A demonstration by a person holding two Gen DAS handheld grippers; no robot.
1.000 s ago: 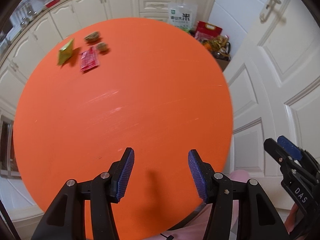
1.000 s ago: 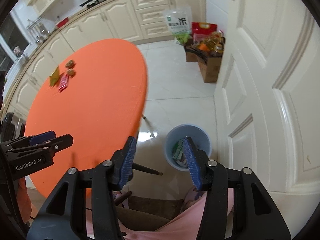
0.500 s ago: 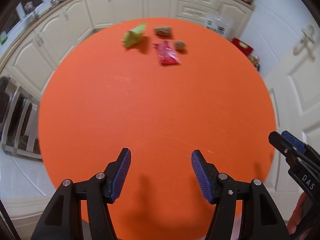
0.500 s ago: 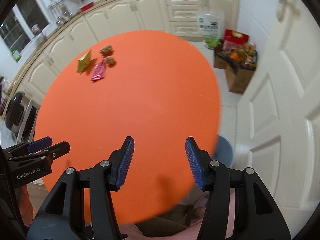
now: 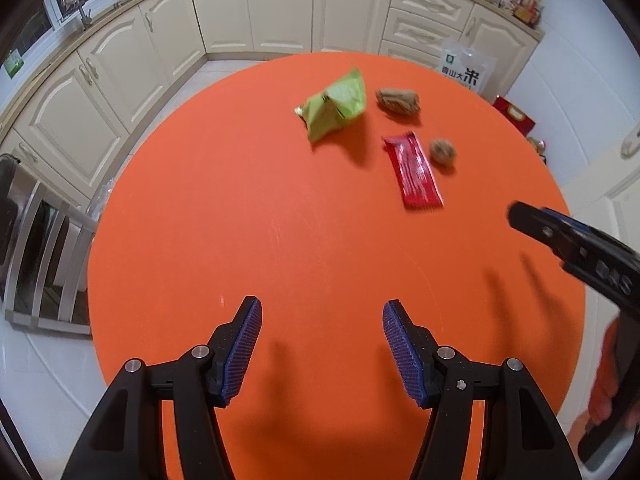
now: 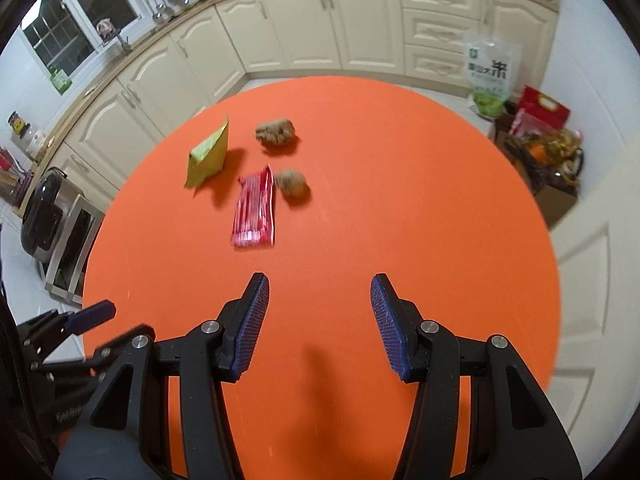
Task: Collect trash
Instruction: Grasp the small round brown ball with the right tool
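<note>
Trash lies on the far part of a round orange table (image 5: 280, 240): a crumpled green wrapper (image 5: 334, 106), a red wrapper (image 5: 414, 170), a large brown lump (image 5: 398, 101) and a small brown ball (image 5: 443, 151). The right wrist view shows the same green wrapper (image 6: 209, 155), red wrapper (image 6: 256, 208), brown lump (image 6: 275, 132) and ball (image 6: 292, 182). My left gripper (image 5: 322, 332) hangs open over the near table with nothing between its fingers. My right gripper (image 6: 320, 308) is open too, short of the red wrapper, and empty.
Cream kitchen cabinets (image 5: 280, 4) curve behind the table. A white door (image 6: 592, 240) stands on the right. A rice bag (image 6: 490, 72) and a box of goods (image 6: 548, 148) sit on the floor beyond the table. A chair (image 5: 44, 256) stands at left.
Both grippers have swung left from the door and blue bin over the table, and the trash now lies closer ahead. The left jaws have opened slightly wider.
</note>
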